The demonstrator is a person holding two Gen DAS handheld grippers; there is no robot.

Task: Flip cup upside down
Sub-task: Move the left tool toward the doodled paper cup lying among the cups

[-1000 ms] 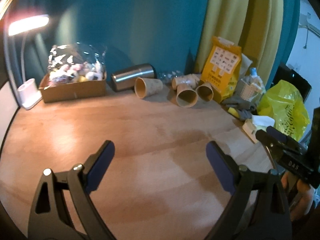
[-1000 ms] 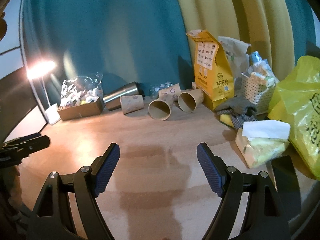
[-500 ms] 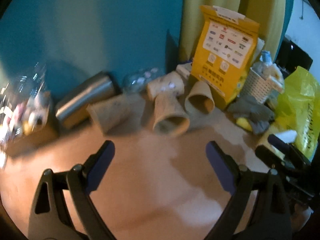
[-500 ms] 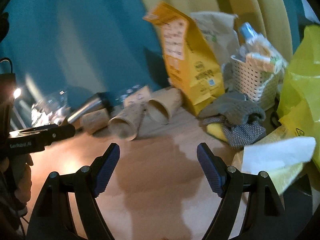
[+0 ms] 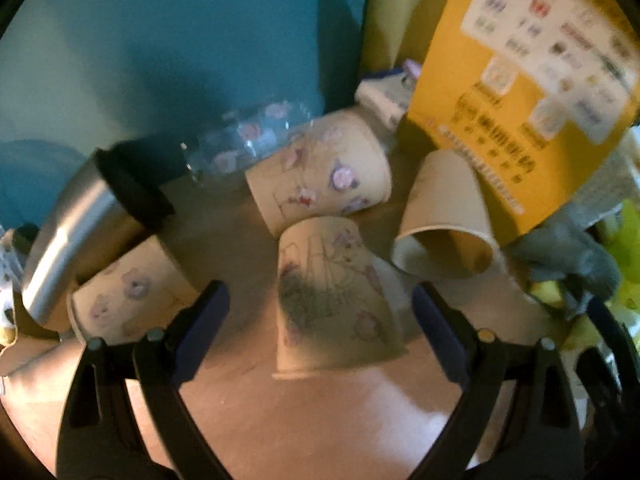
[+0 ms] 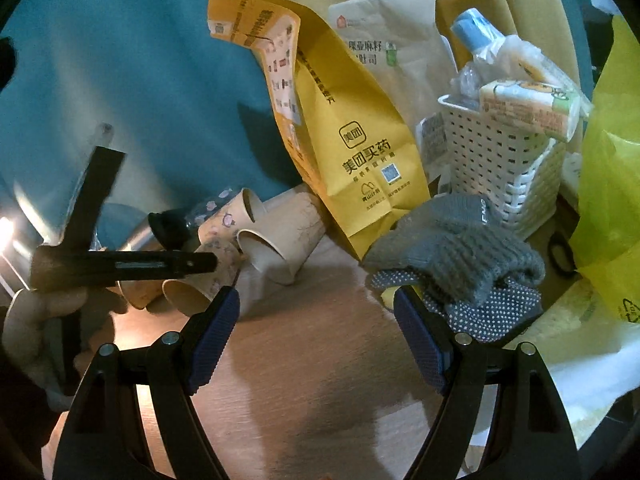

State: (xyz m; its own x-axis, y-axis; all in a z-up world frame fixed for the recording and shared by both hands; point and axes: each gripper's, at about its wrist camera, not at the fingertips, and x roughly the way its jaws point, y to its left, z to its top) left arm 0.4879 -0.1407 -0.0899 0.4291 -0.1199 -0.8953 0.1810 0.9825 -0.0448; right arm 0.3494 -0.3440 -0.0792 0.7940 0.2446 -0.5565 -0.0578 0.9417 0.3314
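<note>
Though blurred in the left wrist view, lying on its side on the wooden surface (image 5: 320,432): patterned paper cup (image 5: 332,300), rim toward the camera, base pointing toward 12 o'clock, framed between the spread fingers of the left gripper (image 5: 320,320) but touched by neither. Just beyond at 12 o'clock, a second patterned cup (image 5: 320,178), also on its side. At 2 o'clock, a plain paper cup (image 5: 446,220) tipped over with its mouth open toward the camera, leaning against a yellow paper bag (image 5: 520,92). At 9 o'clock, a third patterned cup (image 5: 128,296) beside a steel tumbler (image 5: 80,224) with a black lid, both lying down. Behind, against the teal wall, a clear plastic bottle (image 5: 248,136). Seen from the right wrist view: right gripper (image 6: 316,320) held wide apart over bare wood, holding nothing; grey knit gloves (image 6: 456,252) at 1 o'clock, touching its right finger; white perforated basket (image 6: 500,168) behind them; yellow plastic bag (image 6: 608,200) at 3 o'clock; cluster of cups at 10 o'clock.
</note>
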